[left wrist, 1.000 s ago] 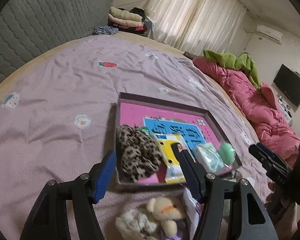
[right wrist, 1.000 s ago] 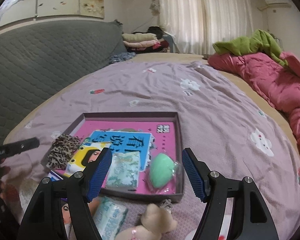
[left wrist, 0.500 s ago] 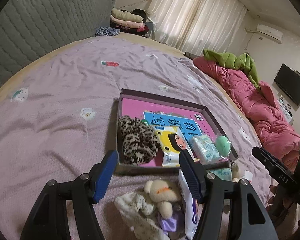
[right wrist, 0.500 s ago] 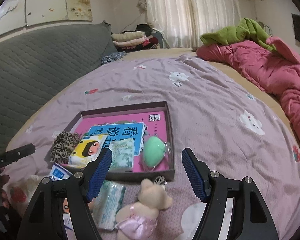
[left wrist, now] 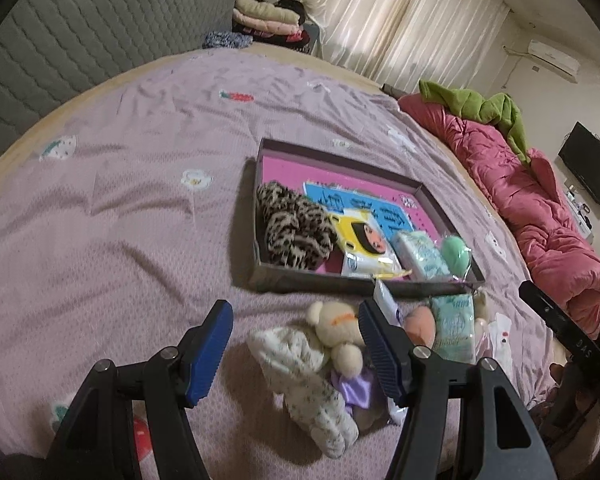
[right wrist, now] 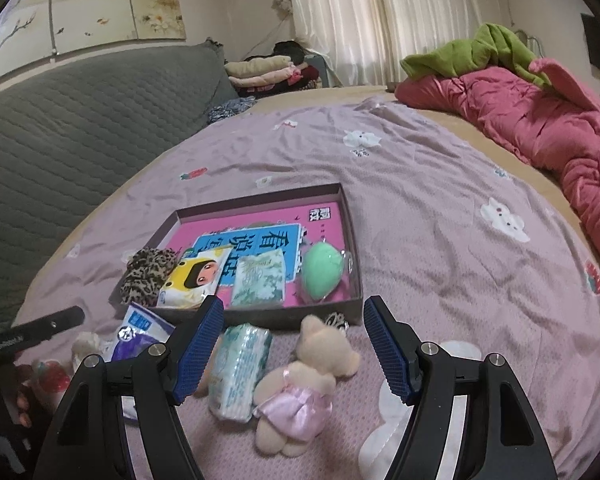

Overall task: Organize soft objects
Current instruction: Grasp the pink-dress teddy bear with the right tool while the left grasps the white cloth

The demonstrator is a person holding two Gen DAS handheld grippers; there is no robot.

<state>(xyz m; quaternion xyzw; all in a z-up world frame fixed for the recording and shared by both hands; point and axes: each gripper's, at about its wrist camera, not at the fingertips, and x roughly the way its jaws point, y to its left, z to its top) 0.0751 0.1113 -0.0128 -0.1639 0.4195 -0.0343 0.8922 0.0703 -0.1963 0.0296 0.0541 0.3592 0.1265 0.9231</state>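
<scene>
- Both grippers hang released, holding nothing: left gripper (left wrist: pixel 296 344), right gripper (right wrist: pixel 294 344).
- Pink-dressed bear (right wrist: pixel 300 388) lies at six o'clock of the tray (right wrist: pixel 260 314).

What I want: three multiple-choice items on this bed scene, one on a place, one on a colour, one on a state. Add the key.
1. Where does the green sponge lie?
A. on the bedspread
B. on the floor
C. in the tray

2. What colour is the dress on the bear?
A. blue
B. pink
C. green

3. How does the right gripper stand?
A. open, holding nothing
B. shut on the bear
C. shut, empty

Key: C, the sponge sits inside the tray's walls; B, the dress is pink satin; A, the blue pads stand wide apart above the bear.
</scene>
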